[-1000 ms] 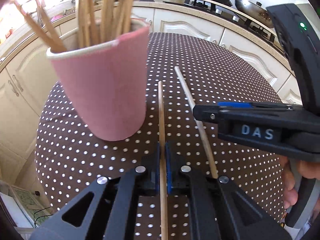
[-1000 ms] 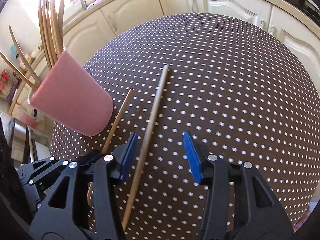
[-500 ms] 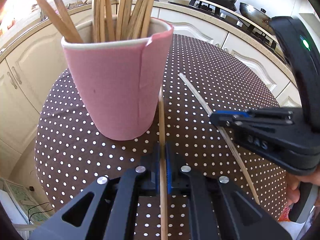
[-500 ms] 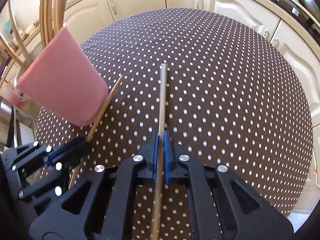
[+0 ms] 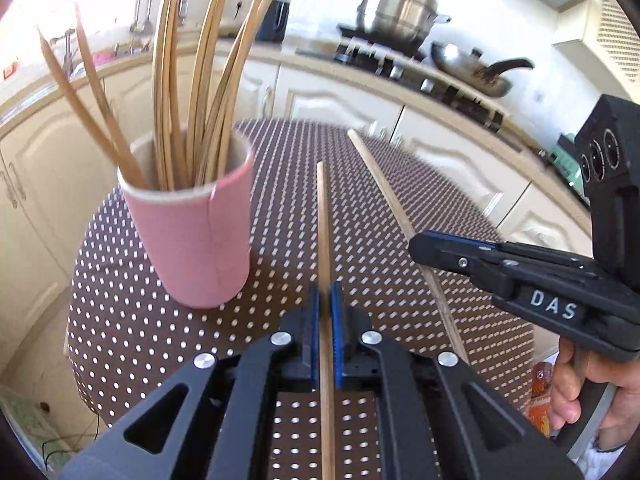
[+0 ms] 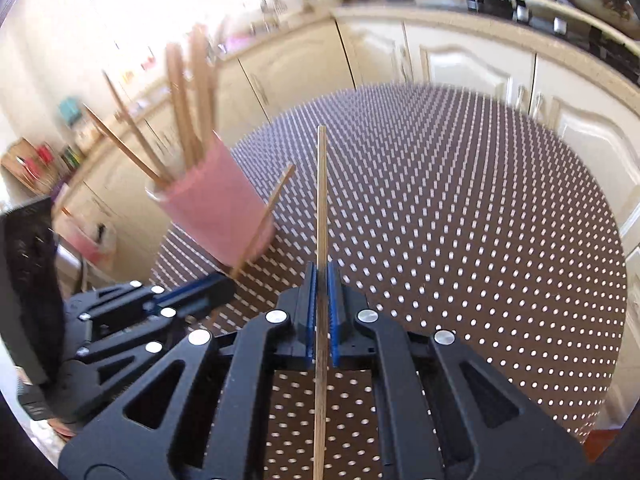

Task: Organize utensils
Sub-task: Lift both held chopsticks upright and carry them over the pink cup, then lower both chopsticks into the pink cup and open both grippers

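My left tool (image 5: 325, 300) is clenched on a wooden chopstick (image 5: 323, 220) that runs straight ahead between its blue pads. My right tool (image 6: 320, 280) is likewise clamped on a second chopstick (image 6: 321, 200), pointing forward from its tip. Seen from my left tool, the right tool (image 5: 424, 246) sits just to its right, a hand (image 5: 580, 384) on its grip. Ahead and left of both tools stands the pink cup (image 5: 192, 240), upright on the polka-dot tabletop (image 5: 120, 320) and full of chopsticks (image 5: 176, 92). Farther off, cream cabinets (image 5: 332, 100) carry a stove with a pot (image 5: 396, 0) and pan (image 5: 472, 68).
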{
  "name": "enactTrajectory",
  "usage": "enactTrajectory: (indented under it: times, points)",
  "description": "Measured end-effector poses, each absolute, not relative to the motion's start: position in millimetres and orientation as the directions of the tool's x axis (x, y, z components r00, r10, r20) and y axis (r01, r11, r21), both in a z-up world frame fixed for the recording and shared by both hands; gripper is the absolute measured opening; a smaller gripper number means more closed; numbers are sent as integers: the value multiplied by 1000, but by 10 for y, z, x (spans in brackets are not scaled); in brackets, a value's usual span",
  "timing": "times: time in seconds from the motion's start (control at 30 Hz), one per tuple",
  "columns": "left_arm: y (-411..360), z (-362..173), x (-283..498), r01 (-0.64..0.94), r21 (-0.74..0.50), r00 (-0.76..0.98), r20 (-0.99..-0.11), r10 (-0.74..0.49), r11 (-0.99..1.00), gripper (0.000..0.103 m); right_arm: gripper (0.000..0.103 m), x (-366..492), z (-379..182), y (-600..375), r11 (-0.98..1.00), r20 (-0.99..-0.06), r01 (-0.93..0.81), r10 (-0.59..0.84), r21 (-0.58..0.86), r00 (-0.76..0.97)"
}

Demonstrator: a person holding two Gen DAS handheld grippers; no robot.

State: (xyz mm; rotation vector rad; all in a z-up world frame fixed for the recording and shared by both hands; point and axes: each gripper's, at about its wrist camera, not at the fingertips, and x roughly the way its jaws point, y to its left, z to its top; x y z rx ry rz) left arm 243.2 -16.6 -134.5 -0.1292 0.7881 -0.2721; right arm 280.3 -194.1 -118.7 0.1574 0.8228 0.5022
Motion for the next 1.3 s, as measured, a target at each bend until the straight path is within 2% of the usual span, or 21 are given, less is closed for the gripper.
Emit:
enactTrajectory:
  times: [0.17, 0.37, 0.73, 1.0, 1.3]
  points:
    - [-171, -1027, 2208, 210, -182, 764, -582, -277, 961, 6, 6, 2538, -880, -2022, 838, -528, -404, 545, 366, 651]
    - [-76, -648, 1945, 232, -154, 867, -415, -276, 961, 6, 6, 2507, -489, -1890, 794, -375, -468, 600, 388, 707]
    - [234, -350, 1834, 253, -168, 949, -147, -278, 953, 6, 6, 2590, -176, -1477, 770, -217, -528, 619, 359, 755]
    - [490, -283, 2072, 216, -200, 973, -32, -227, 956, 6, 6, 2725, -142, -1253, 763, -82, -560, 612, 324, 787]
    - [693, -329, 2360, 170, -243, 985, 27, -168, 955, 6, 6, 2960, -139, -1060, 770, 11, -574, 595, 280, 804]
